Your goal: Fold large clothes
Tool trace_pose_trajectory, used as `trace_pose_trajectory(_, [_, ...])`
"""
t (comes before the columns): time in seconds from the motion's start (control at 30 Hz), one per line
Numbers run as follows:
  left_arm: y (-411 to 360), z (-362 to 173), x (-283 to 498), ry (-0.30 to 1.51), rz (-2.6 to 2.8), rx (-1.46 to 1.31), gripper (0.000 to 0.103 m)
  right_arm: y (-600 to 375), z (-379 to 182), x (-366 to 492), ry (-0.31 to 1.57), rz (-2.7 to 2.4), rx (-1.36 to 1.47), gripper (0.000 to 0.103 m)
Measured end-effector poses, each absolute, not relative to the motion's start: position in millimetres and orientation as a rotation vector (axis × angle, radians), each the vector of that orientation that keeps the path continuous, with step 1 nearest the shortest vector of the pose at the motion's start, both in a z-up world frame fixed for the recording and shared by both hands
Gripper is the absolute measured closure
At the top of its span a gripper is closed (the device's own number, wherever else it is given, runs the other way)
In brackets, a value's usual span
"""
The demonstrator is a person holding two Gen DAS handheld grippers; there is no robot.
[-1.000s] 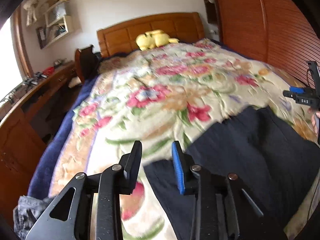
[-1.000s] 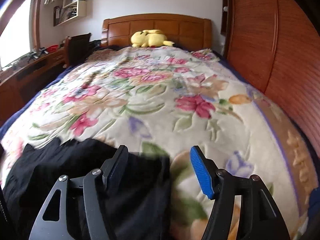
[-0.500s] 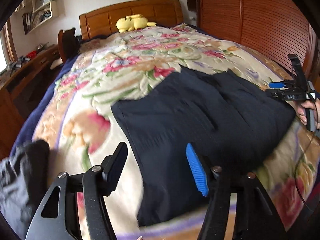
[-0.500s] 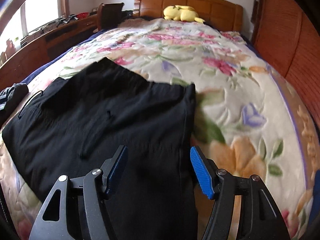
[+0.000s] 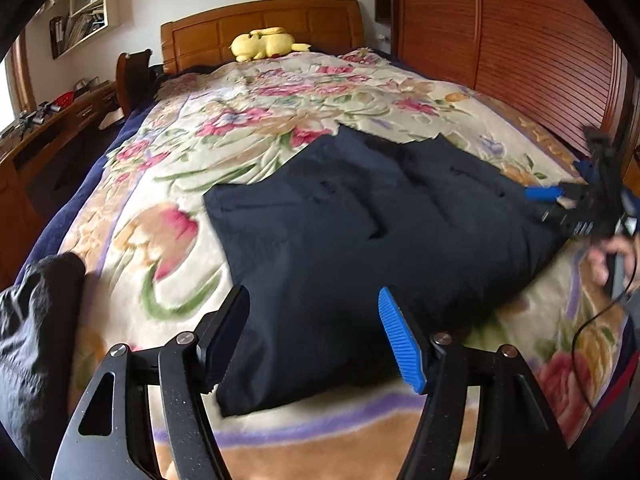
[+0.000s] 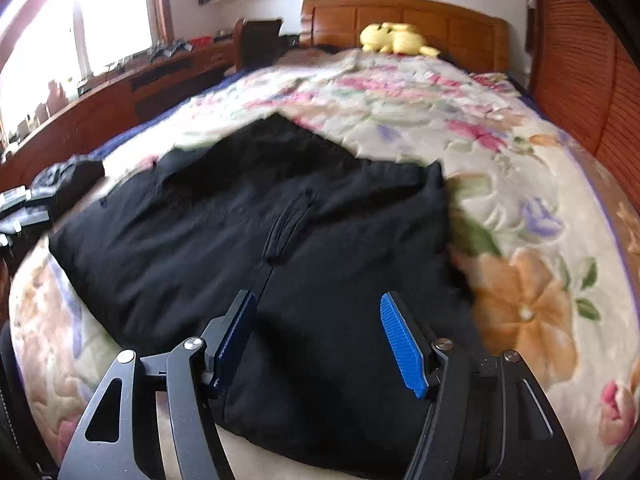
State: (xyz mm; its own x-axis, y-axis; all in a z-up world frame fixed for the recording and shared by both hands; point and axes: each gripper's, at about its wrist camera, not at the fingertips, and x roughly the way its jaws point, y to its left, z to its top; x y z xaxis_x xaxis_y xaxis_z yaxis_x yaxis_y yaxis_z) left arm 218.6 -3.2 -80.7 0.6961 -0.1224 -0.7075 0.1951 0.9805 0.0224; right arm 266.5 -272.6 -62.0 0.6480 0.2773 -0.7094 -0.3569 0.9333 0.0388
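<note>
Left tool (image 5: 314,340) opening, right tool (image 6: 318,336) agape, empty

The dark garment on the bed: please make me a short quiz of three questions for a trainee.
1. True or false: the dark garment lies flat on the floral blanket.
2. What stands by the headboard: A a yellow plush toy, B a lamp, C a suitcase?
3. Do the right tongs clamp any fabric?

Key: 1 true; 2 A; 3 no, their pads stand apart above the garment.
</note>
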Motion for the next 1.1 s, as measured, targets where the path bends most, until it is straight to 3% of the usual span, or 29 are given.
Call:
trace_pose_trajectory(0.2, [-34.5, -84.9, 242.5, 0.783, -0.207, 0.138, 0.035, -279.8, -101.4, 283.8, 0.825, 0.396, -0.055, 0.036])
trace_pose_trajectory(0.63, [-45.5, -143.6, 273.6, 0.909, -0.140, 0.183, 0.035, -276.8, -94.1, 266.0, 0.781, 0.385, -0.066, 0.036])
trace_pose_trajectory(0.9, [-42.2, -146.2, 270.7, 0.913, -0.137, 0.169, 0.035, -306.2, -76.9, 248.1, 0.700, 0.267, -0.042, 0.036])
trace_pose_trajectory(1.1, [-32.7, -137.6, 257.0, 0.903, -0.124, 0.136, 0.034, -304.2, -83.6, 249.1, 0.739, 0.278, -0.055, 0.036])
